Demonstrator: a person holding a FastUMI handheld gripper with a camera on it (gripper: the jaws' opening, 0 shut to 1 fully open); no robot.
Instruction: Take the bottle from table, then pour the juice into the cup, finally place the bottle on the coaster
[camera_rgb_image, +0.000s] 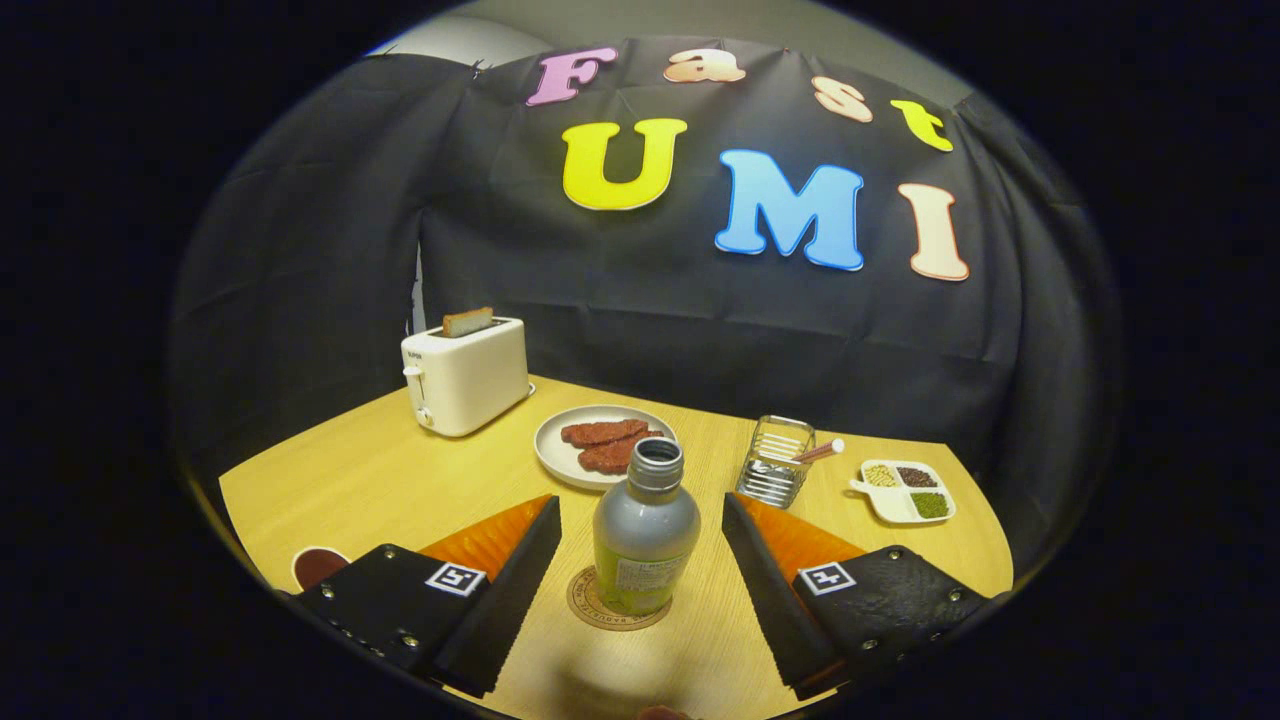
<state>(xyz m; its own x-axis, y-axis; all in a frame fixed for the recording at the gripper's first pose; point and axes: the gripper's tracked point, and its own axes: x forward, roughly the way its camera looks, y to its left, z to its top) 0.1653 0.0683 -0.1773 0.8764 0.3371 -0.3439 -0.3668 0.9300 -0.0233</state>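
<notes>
The tool (640, 560) stands with its two fingers spread wide apart, one on each side of the bottle (646, 535), and neither finger touches it; a clear strip of counter (400, 480) shows between each finger and the bottle's sides. The bottle stands upright between the fingers, roughly midway, its base resting on the round coaster (612, 600), which lies flat on the counter and peeks out around the bottle's foot on the near side. The bottle has a grey upper body, a yellow-green lower part with a label, and an uncapped threaded neck.

Beside the left finger, close to the counter's near edge, sits the cup (318, 566), seen from above with dark liquid inside; it is partly hidden by the finger's body.

Beyond the bottle, just behind its neck, lies a pale plate (560, 440) carrying two reddish slabs of meat (610, 445). Farther back and to the left stands a white toaster (466, 374) with a slice of bread (468, 321) sticking up from its slot. Ahead of the right finger stands a wire rack (774, 464) with a pink-tipped stick leaning out of it, and past that, well apart from the bottle, a small divided dish (905, 490) holds three heaps of grains or seeds.
</notes>
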